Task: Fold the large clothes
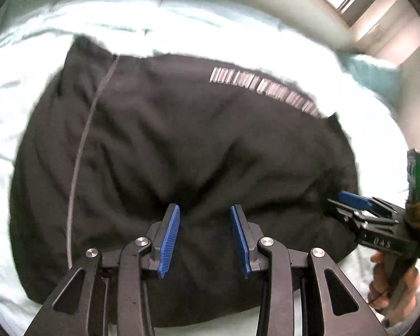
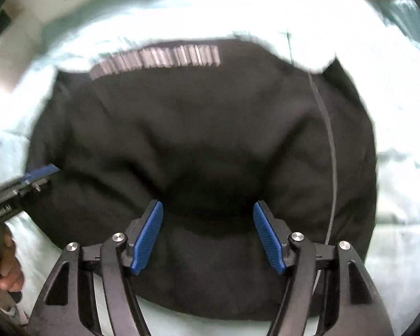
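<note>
The left gripper (image 1: 205, 215) has its blue ribbed pads (image 1: 169, 240) standing apart, with black cloth bunched up between them but neither pad visibly pressing on it, so it reads as open, not gripping. The right gripper (image 2: 207, 212) is spread wider over the same near edge; its pads (image 2: 147, 238) also stand clear of the fabric, open with nothing held.

Beyond both pairs of fingers lies the black garment (image 1: 168, 140), apparently a sweatshirt or jacket, lying in a compact, roughly rectangular bundle on the pale bedsheet (image 1: 19, 98). A row of light printed lettering (image 1: 263, 86) runs along its far edge, and a thin grey cord or seam line (image 1: 81, 151) curves down one side. In the left wrist view the person's right hand (image 1: 392, 282) shows at the edge, holding its tool.

Judging by the garment's compact shape, with no sleeves spread out, the folding looks well advanced. What seems left is a final fold or smoothing of the puckered near edge, though blur hides the layers.
</note>
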The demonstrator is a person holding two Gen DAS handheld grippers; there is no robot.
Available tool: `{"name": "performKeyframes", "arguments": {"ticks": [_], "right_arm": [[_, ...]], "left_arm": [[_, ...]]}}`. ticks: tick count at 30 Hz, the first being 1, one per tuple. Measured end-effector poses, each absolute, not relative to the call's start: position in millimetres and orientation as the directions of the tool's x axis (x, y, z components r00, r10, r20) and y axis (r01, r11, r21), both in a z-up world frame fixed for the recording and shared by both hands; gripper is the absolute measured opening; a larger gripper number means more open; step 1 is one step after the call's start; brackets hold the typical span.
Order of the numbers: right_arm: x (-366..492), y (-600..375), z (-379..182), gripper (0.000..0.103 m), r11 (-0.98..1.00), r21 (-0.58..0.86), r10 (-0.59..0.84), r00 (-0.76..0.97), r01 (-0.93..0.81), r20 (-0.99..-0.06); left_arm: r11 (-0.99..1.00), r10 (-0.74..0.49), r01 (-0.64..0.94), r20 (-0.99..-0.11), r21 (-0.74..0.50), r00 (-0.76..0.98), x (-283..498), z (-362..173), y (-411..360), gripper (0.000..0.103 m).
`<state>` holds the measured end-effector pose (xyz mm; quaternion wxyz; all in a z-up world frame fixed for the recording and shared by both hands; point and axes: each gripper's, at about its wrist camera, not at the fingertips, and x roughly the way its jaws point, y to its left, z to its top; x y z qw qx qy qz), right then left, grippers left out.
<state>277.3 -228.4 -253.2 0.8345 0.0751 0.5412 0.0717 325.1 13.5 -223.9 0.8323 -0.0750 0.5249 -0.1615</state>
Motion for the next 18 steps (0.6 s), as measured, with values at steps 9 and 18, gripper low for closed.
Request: {"name": "performKeyframes", "arguments": {"ticks": [9, 18], "right_arm": [[382.3, -230.5, -279.7, 0.074, 0.97, 0.238, 0.203, 0.357, 0.056, -0.912], [373.2, -244.1, -282.9, 0.076, 0.952, 0.301, 0.262, 0.375, 0.048, -0.889]], "left_arm": [[0.95, -0.31, 0.081, -0.884, -0.301, 0.349, 404.6, -247.5, 19.0, 0.053], [0.936, -0.351, 0.131, -0.864, -0.325, 0.362, 401.0, -242.9, 27.6, 0.054]]}}
